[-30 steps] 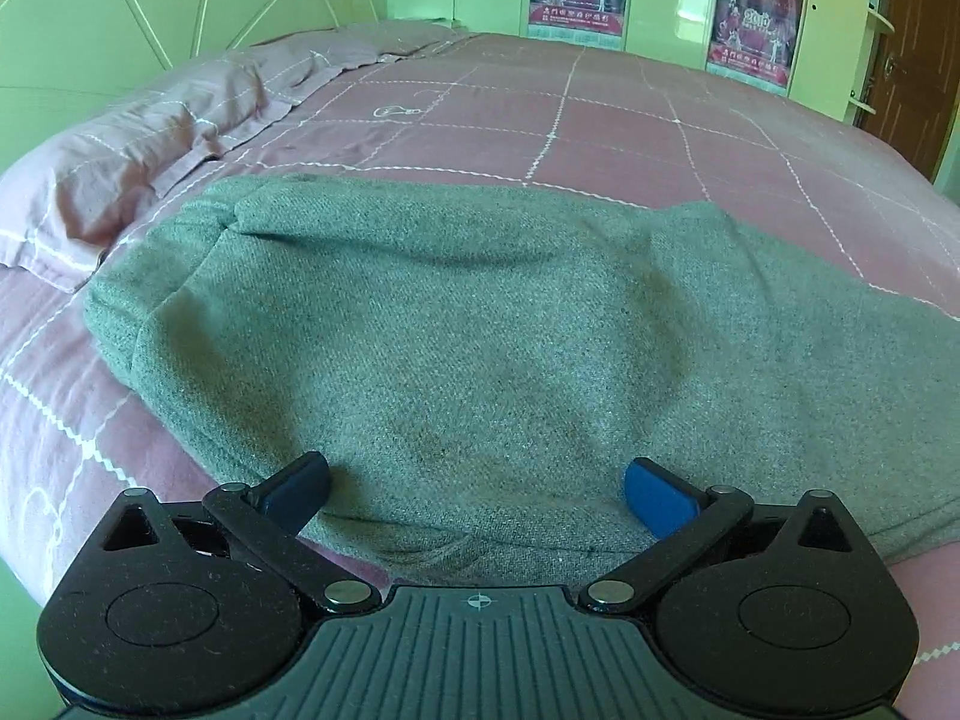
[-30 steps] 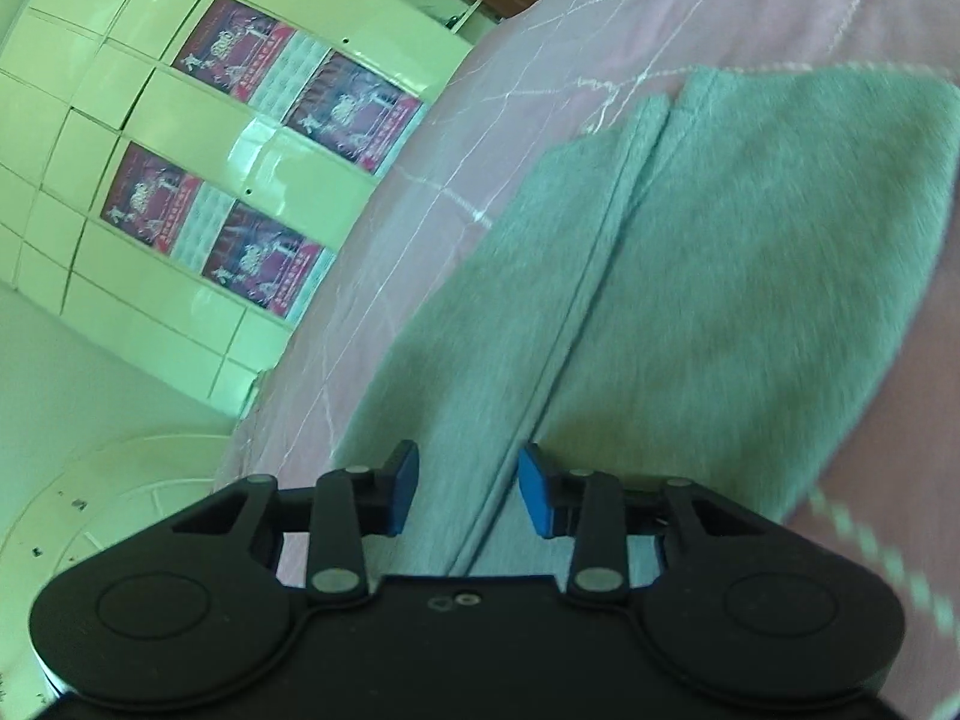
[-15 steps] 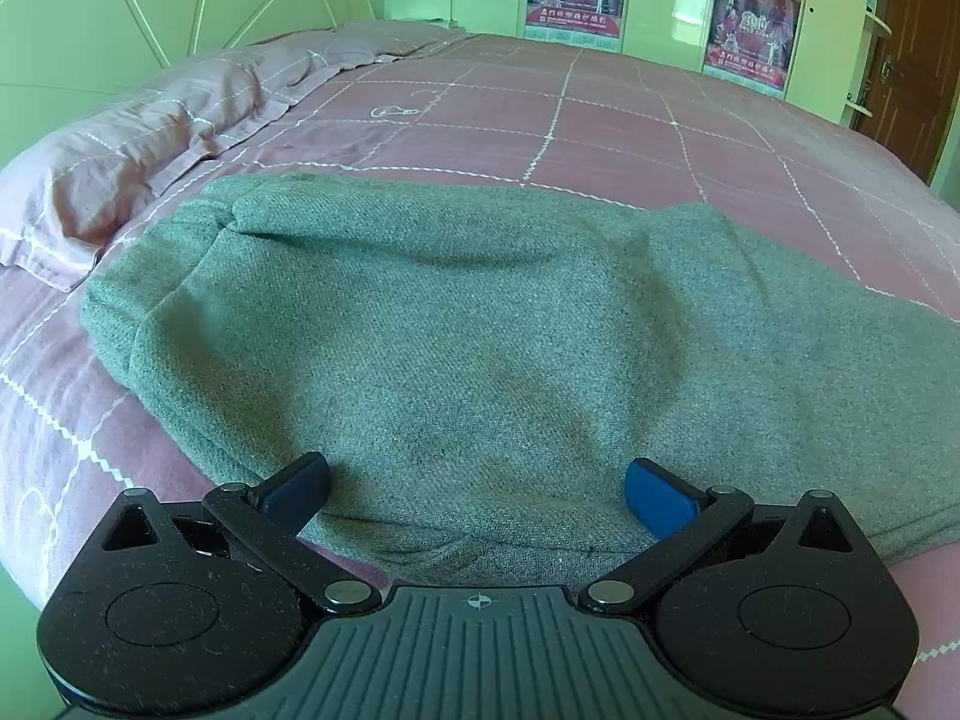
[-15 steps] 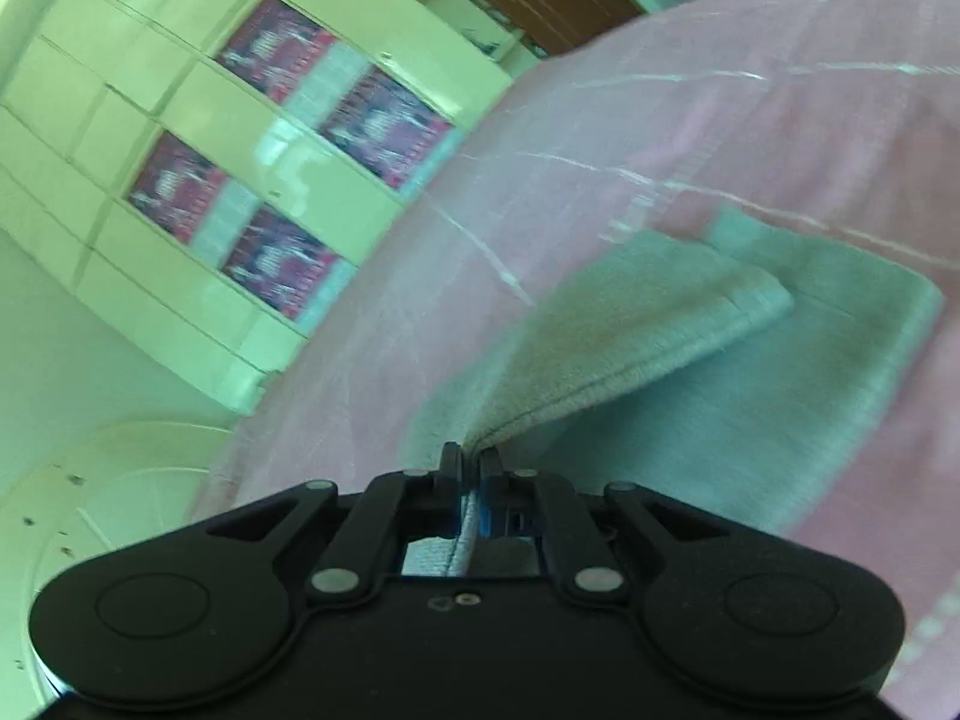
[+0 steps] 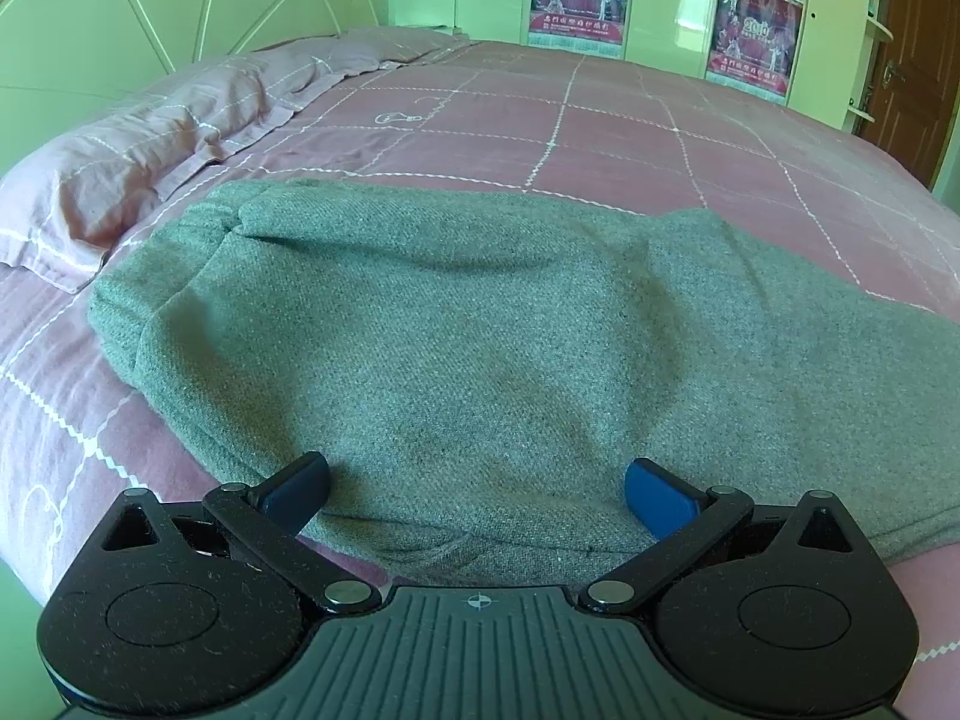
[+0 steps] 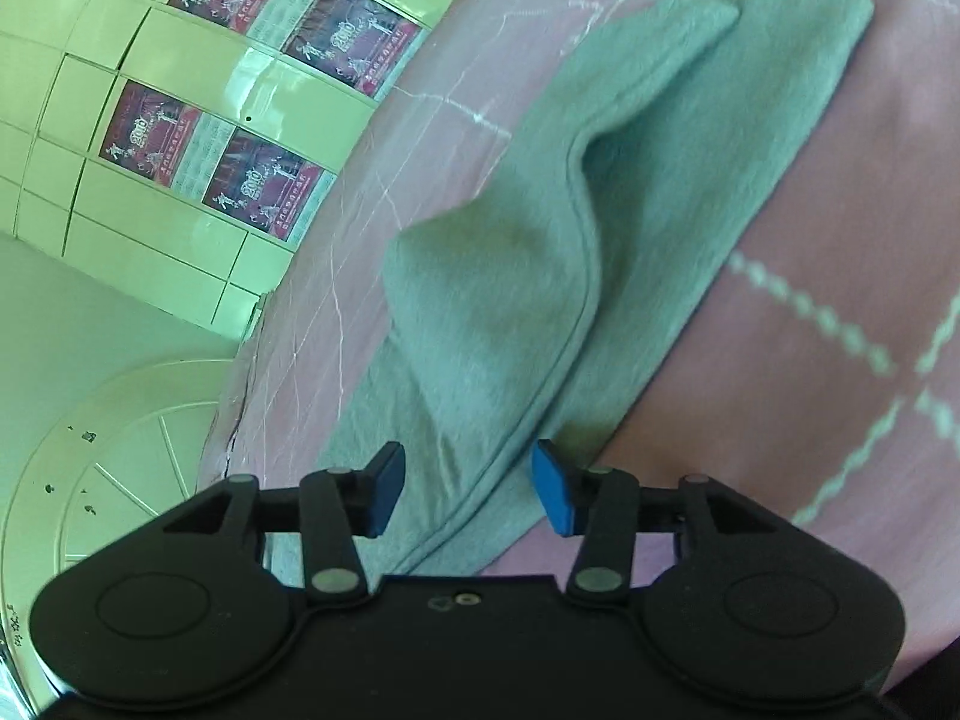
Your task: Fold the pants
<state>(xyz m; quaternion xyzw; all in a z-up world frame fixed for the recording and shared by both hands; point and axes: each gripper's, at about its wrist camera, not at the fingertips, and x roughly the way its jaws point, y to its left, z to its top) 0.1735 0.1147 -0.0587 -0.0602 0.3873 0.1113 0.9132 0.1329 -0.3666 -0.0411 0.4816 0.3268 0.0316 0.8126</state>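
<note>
Grey-green pants [image 5: 480, 336] lie spread on a pink checked bedspread [image 5: 600, 120]. My left gripper [image 5: 477, 489] stands wide open at the near edge of the waist part, its blue pads on the cloth but not pinching it. In the right wrist view, the leg end of the pants [image 6: 540, 252] lies doubled over with a raised, rumpled fold. My right gripper [image 6: 468, 489] hovers over the seamed edge, its jaws opening; the cloth passes between the blue pads, which do not press on it.
A pink pillow [image 5: 120, 162] lies at the head of the bed by a pale green headboard [image 5: 150, 18]. Green wardrobe doors with red posters [image 5: 750, 36] stand beyond the bed. A brown door [image 5: 906, 48] is at the far right.
The right gripper shut on the leg's edge, carried it sideways over the other layer, then opened and let it drop into a rumpled fold. The left gripper stayed still.
</note>
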